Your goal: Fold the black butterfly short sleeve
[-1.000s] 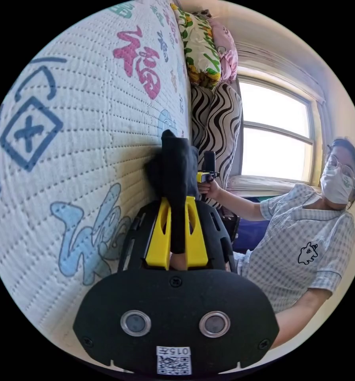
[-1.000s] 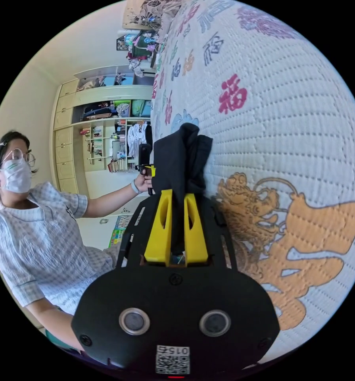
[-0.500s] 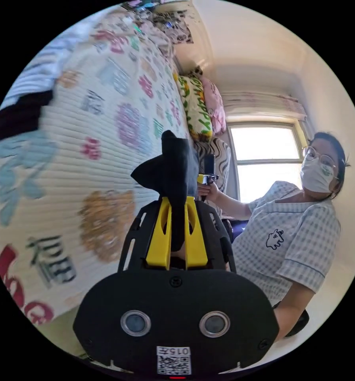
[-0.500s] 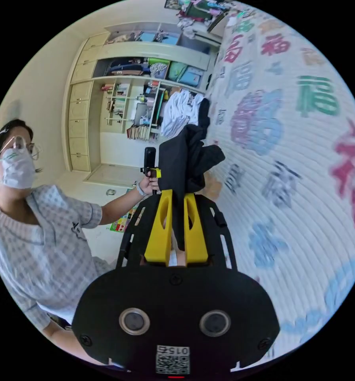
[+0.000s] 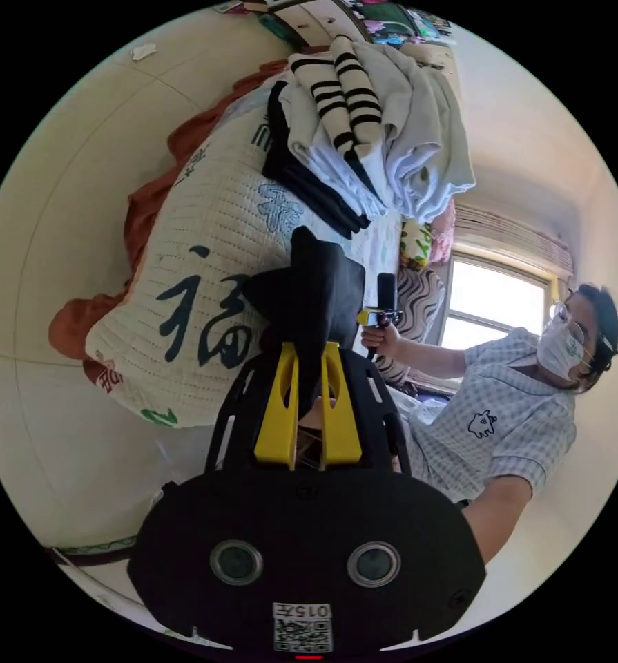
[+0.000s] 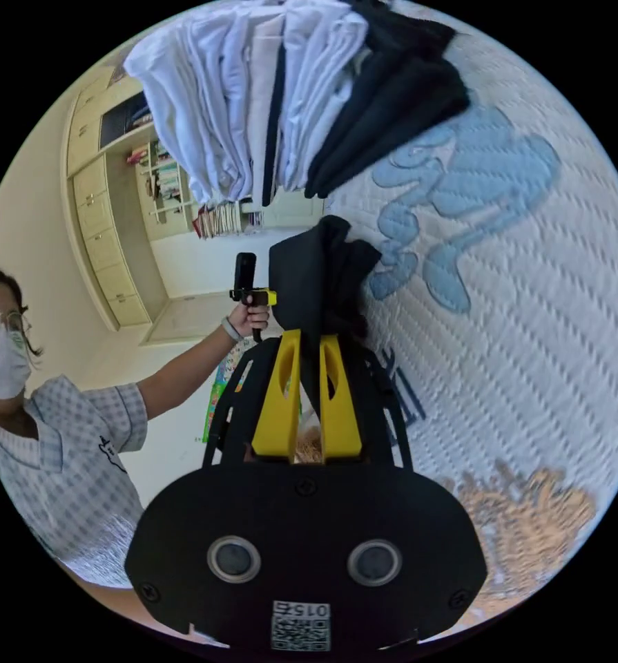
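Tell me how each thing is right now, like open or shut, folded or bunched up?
Left gripper: shut on the black shirt.
Right gripper: shut on the black shirt.
Black shirt: bunched up, pinched between yellow fingers.
Pile of clothes: folded and stacked on the quilt.

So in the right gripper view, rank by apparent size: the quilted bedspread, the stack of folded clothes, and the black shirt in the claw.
1. Quilted bedspread
2. Stack of folded clothes
3. Black shirt, though it sits nearest the camera.
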{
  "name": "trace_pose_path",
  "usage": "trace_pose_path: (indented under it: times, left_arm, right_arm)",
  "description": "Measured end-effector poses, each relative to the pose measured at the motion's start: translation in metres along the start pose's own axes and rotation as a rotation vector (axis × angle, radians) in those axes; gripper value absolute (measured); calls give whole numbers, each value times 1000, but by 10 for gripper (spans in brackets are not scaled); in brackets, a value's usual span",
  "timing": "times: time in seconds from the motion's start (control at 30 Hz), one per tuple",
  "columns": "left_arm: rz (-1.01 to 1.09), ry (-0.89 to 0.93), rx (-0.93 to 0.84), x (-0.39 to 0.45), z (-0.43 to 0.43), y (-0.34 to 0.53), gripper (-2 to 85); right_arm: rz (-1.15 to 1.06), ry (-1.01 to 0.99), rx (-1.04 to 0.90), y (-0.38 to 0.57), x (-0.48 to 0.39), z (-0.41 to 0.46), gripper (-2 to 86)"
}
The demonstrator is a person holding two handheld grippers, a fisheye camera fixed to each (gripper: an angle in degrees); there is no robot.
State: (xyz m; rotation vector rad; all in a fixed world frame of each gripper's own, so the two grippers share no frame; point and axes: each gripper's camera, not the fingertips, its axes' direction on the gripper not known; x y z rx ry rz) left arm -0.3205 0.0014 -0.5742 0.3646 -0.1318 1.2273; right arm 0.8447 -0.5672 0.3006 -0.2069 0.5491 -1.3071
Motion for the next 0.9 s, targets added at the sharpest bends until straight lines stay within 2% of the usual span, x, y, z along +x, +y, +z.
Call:
trace_pose_path:
  times: [0.1,0.17,0.33,0.37,0.47,0.57,0.67,0.73,0.8,0.9]
  left_arm:
    - [13,30,-30,-4,9,-1,50]
    - [30,52,-49,2,12,0,49]
    - [44,-17,-150,32,10,7,52]
    - [24,-35,-161,32,14,7,53]
    - [3,-91,-178,37,34,14,56]
    - [-20,-136,-143,50,36,35,54]
    - [-47,-271,10,80,9,57,54]
    - [51,-313,246,131,-6,71,75]
    - [121,-329,369,170,3,74,98]
    - [252,-348,427,226,50,65,115]
  right_arm:
    - [134,-26,62,10,16,17,46]
    - [151,47,57,9,14,31,45]
    - [151,-15,5,-6,-8,59,46]
    - [153,1,-9,-8,-9,64,47]
    - [183,212,-126,-18,-3,86,47]
    - [205,272,-99,-23,-8,66,44]
    - [127,416,-39,-35,-37,14,64]
    - [-6,487,72,-57,-82,-30,80]
    - [-147,551,136,-79,-125,-48,98]
    - [-313,552,162,-111,-180,-48,101]
